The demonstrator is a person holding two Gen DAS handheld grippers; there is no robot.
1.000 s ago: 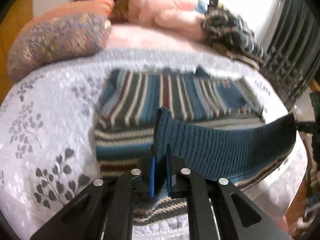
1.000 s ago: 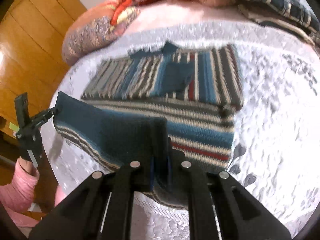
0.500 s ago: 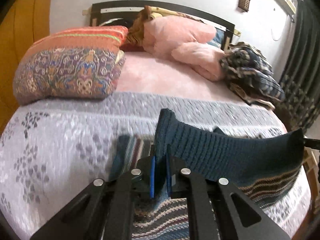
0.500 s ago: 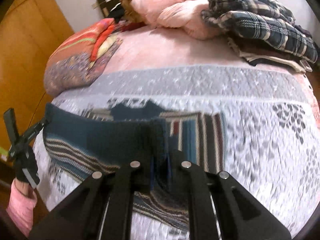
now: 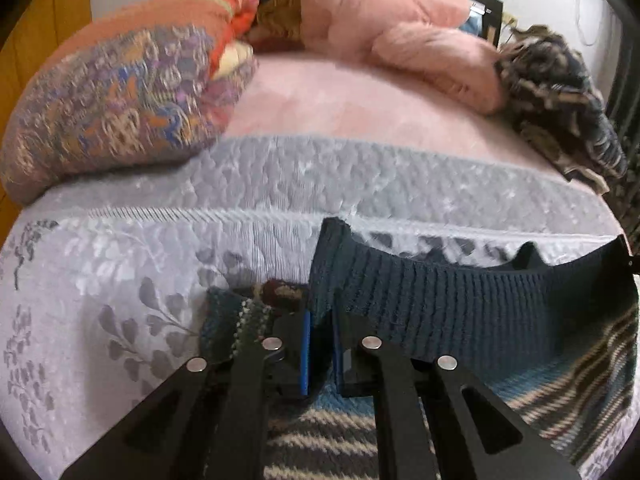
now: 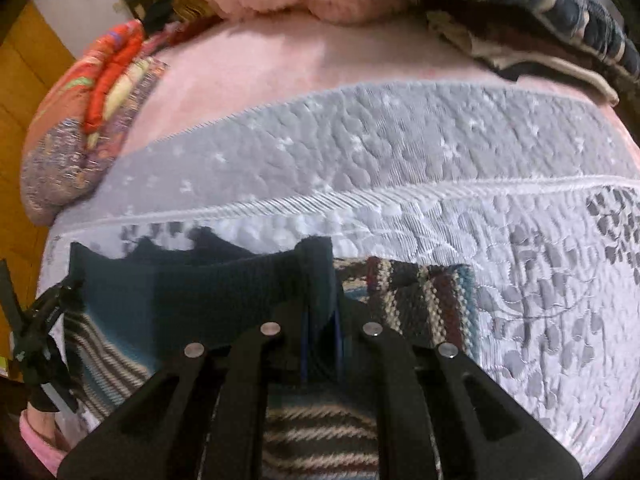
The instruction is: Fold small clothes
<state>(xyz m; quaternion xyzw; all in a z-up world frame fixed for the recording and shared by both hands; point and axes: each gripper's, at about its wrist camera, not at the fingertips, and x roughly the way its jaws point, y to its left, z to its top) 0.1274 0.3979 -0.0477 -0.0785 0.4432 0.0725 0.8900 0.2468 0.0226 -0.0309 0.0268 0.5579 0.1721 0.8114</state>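
The striped knit sweater (image 5: 460,320) lay on the grey quilted bedspread (image 5: 120,272) near the bed's foot end, its dark ribbed hem (image 6: 208,292) raised off the surface and stretched taut between the 2 grippers. The rest of the garment, in cream, brown, teal and maroon stripes, rested flat beneath the hem.

The left gripper (image 5: 320,344) was clenched on 1 corner of the hem, the fabric pinched between its blue pads (image 5: 306,352). The right gripper (image 6: 320,344) was clamped on the opposite corner in the same manner. In the right wrist view, the left gripper appeared at the far left edge, with a pink sleeve (image 6: 38,436) below it.

Beyond the bedspread lay a pink sheet (image 5: 340,100). A patterned orange and purple pillow (image 5: 120,92) sat at the left, pink bedding (image 5: 400,28) at the head, and a dark plaid blanket (image 5: 560,96) at the right.
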